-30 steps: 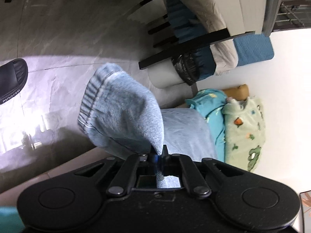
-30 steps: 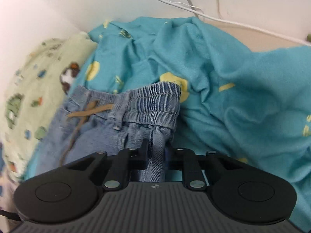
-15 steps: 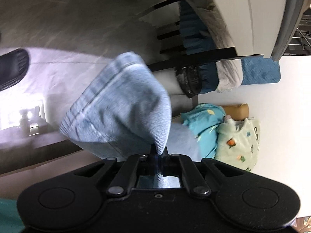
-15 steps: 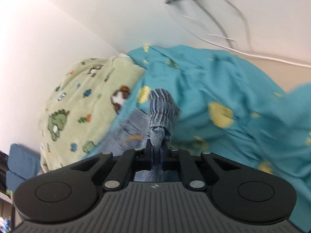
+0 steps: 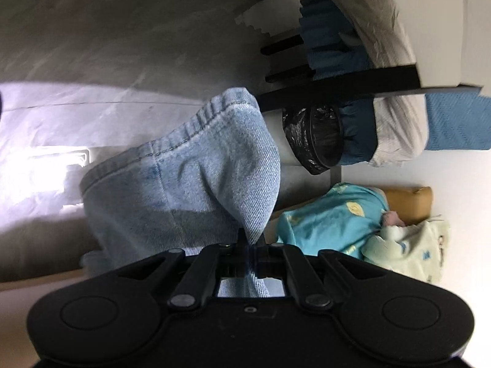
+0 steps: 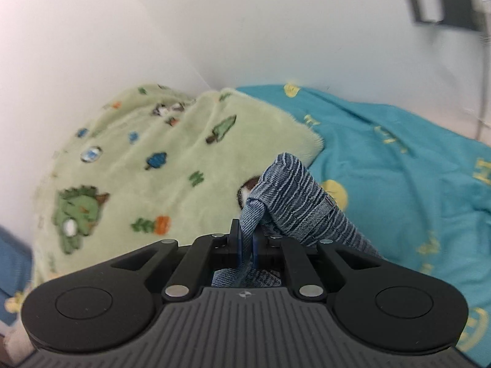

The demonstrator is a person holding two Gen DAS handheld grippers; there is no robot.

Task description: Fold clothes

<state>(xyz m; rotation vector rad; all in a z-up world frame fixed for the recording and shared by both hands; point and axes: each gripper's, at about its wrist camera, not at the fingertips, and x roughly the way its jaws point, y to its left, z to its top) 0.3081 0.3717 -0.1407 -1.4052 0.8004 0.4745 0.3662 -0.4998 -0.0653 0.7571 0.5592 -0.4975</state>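
The left gripper (image 5: 250, 242) is clenched on a corner of the jeans (image 5: 196, 178), light blue denim with a stitched, ribbed hem. The cloth rises from between the closed jaws and billows up and to the left, filling the middle of the left wrist view, lifted clear of the grey floor (image 5: 122, 46) behind it. A bright patch of light lies on the floor at the left.

To the right of the jeans, a bin (image 5: 319, 141) lined with a black bag sits under a white table (image 5: 442, 24) with dark legs. Further right and lower, a teal garment (image 5: 331, 220) with yellow marks lies beside a pale green blanket (image 5: 414, 254), both against a white wall.

The right gripper (image 6: 245, 239) is also clamped on the jeans (image 6: 294, 196), here on the gathered elastic waistband, darker blue and finely ribbed. The band bunches into a peak just above the closed jaws and trails off to the lower right, over the gripper body.

Behind it, the pale green blanket (image 6: 147, 159), printed with dinosaurs and small trees, lies at the left, touching the teal garment (image 6: 399, 168) at the right. A white wall stands behind both, with a grey socket (image 6: 442, 0) and a cable at the upper right.
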